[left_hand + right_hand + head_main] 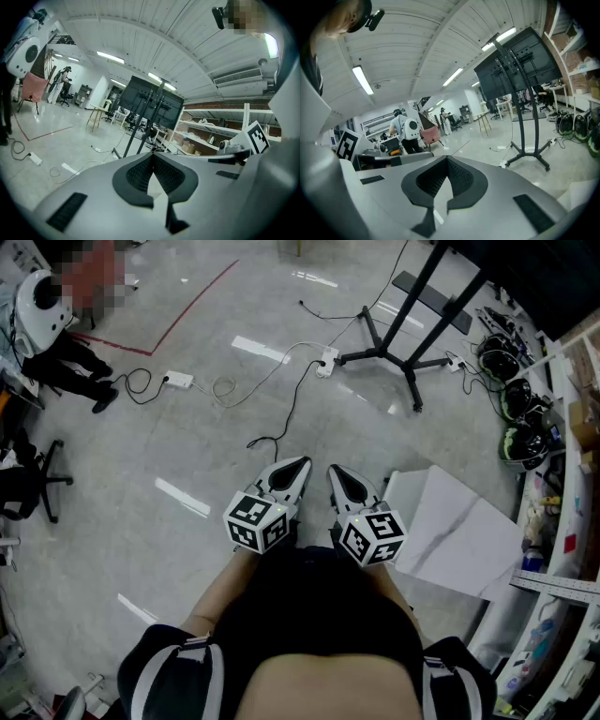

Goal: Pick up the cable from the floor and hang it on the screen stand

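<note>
A thin black cable (292, 404) snakes over the grey floor, from a loose end ahead of me to a white power strip (326, 362) by the screen stand (405, 351). The stand's black legs spread at the upper right. My left gripper (303, 463) and right gripper (334, 470) are side by side close to my body, well short of the cable. Both are shut and hold nothing. The left gripper view has its closed jaws (153, 154) below the screen stand (146, 110). In the right gripper view, the closed jaws (447, 158) sit left of the stand (524, 126).
A white cable (246, 381) runs to a second power strip (178, 381) at the left. A white board (459, 531) lies on the floor to my right, beside shelves and helmets (516, 399). A person (66, 362) stands far left near an office chair (33, 479).
</note>
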### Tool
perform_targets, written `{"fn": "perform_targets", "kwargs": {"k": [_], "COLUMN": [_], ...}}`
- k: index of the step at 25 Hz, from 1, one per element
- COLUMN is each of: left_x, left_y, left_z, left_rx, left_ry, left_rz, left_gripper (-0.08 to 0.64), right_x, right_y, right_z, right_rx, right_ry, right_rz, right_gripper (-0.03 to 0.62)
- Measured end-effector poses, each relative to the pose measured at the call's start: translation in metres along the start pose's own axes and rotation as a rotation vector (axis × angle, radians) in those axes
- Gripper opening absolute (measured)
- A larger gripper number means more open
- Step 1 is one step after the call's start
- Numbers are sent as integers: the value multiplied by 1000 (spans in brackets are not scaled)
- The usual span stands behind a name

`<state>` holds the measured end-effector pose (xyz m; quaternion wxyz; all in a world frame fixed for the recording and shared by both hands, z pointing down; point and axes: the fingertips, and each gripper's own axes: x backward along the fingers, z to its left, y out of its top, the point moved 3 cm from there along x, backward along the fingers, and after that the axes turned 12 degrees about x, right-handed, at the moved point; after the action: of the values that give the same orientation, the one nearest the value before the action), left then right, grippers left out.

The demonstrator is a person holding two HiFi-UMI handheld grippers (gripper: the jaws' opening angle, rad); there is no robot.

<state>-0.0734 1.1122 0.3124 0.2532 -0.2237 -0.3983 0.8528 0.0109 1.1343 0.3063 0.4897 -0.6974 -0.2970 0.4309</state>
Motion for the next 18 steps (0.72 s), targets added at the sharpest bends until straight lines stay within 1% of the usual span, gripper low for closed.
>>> {"fn": "perform_targets", "kwargs": {"k": [3, 7, 10, 12, 16, 18], "left_x": [-12, -21, -30, -35, -39, -40], "left_y": [15, 34, 48, 54, 63, 65], "left_z": [19, 42, 56, 62, 71, 79], "left_rx": [25, 6, 9, -3, -30, -26], "left_ry": [22, 43, 25, 18, 5, 2], "left_rz": [-6, -15, -20, -12, 12, 22], "left_gripper": [8, 8, 8, 8, 8, 8], "right_x": [-21, -49, -71, -83, -104, -114], "right_y": [6, 12, 16, 19, 26, 29], "right_z": [-10, -16, -20, -22, -21, -18], "right_rx": [-7, -32, -24, -25, -62, -55], "right_ry": [-17, -23, -18, -14, -7, -12], "right_rz": [6, 18, 31, 28, -15, -23], "right_gripper": [23, 23, 23, 23, 25, 25]}}
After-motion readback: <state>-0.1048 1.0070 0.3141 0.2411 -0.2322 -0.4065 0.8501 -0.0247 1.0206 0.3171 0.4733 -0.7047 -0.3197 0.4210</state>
